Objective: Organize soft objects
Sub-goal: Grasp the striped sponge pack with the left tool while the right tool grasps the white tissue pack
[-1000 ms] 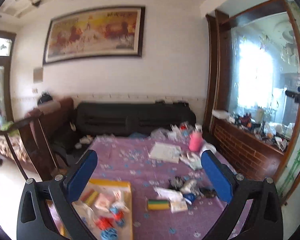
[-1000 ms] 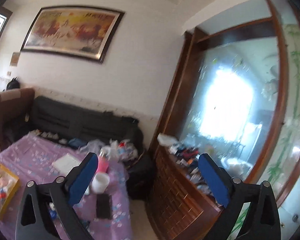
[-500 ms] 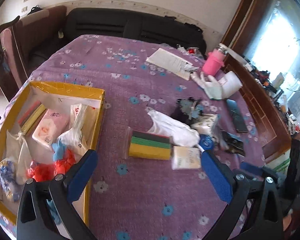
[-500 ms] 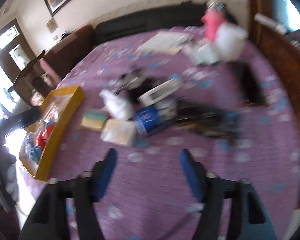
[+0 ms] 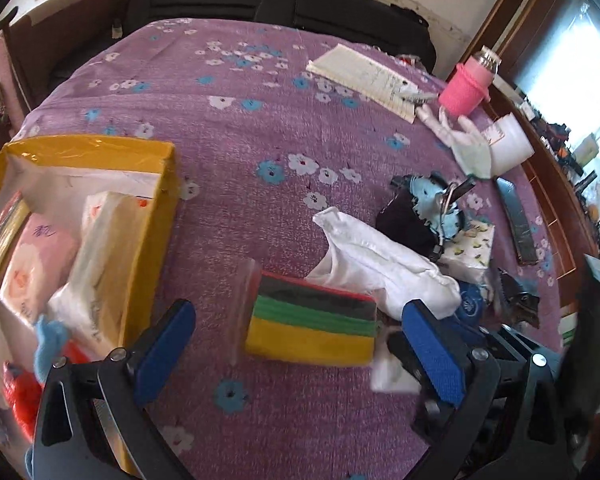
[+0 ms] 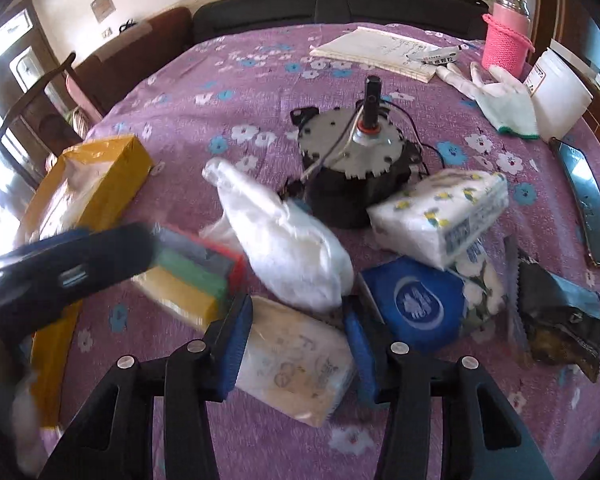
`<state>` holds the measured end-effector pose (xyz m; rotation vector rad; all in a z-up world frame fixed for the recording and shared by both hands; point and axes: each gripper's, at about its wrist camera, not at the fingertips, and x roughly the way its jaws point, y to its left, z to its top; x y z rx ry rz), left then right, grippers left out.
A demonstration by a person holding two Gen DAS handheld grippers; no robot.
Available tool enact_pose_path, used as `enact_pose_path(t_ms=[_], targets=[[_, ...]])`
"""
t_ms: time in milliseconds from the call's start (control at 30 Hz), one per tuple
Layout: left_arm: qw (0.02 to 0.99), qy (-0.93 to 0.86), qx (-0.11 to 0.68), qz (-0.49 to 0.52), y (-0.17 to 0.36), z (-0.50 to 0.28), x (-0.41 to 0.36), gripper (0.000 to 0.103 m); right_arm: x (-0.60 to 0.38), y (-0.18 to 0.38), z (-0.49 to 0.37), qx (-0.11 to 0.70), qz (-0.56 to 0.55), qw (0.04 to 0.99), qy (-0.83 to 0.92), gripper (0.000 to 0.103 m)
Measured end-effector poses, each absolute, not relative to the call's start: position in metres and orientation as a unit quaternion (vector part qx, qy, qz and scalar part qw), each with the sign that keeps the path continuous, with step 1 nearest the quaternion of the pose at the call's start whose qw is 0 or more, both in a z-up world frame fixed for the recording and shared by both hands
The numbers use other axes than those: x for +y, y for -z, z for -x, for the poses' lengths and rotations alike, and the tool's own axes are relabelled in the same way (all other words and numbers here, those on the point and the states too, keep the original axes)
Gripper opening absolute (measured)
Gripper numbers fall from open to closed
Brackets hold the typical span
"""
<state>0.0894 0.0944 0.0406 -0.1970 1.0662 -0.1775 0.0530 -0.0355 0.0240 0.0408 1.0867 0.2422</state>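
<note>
Sponges (image 5: 312, 320) lie just ahead of the left gripper (image 5: 296, 344), long axis crosswise between its wide-open, empty fingers. The right gripper (image 6: 296, 344), half-open, straddles a tissue pack (image 6: 292, 360), grip uncertain.

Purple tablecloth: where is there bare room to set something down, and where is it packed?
Bare cloth runs from the yellow box toward the notebook, and along the near edge below the sponge pack. Packed: the right side, around the white bag, motor and tissue packs.
</note>
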Motion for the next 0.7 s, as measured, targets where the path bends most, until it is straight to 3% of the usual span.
enact_pose_path(t_ms=[300,400,533,633,700], targets=[[0.847,0.064,0.527,0.028,-0.014,-0.110,0.071,0.102,-0.074,-0.022,-0.009,0.554,-0.043,0.819,-0.142,0.047],[0.835,0.095,0.542,0.007,-0.012,-0.095,0.060,0.083,-0.086,-0.021,0.001,0.552,-0.054,0.820,-0.141,0.048],[0.814,0.153,0.560,-0.019,-0.015,-0.052,0.046,0.081,-0.100,-0.023,0.022,0.545,-0.052,0.826,-0.133,0.049],[0.813,0.183,0.552,-0.037,-0.021,-0.020,0.042,0.082,-0.110,-0.023,0.040,0.540,-0.032,0.833,-0.119,0.064],[0.816,0.197,0.543,-0.032,-0.028,-0.002,0.047,0.082,-0.118,-0.022,0.048,0.540,-0.023,0.835,-0.108,0.080]])
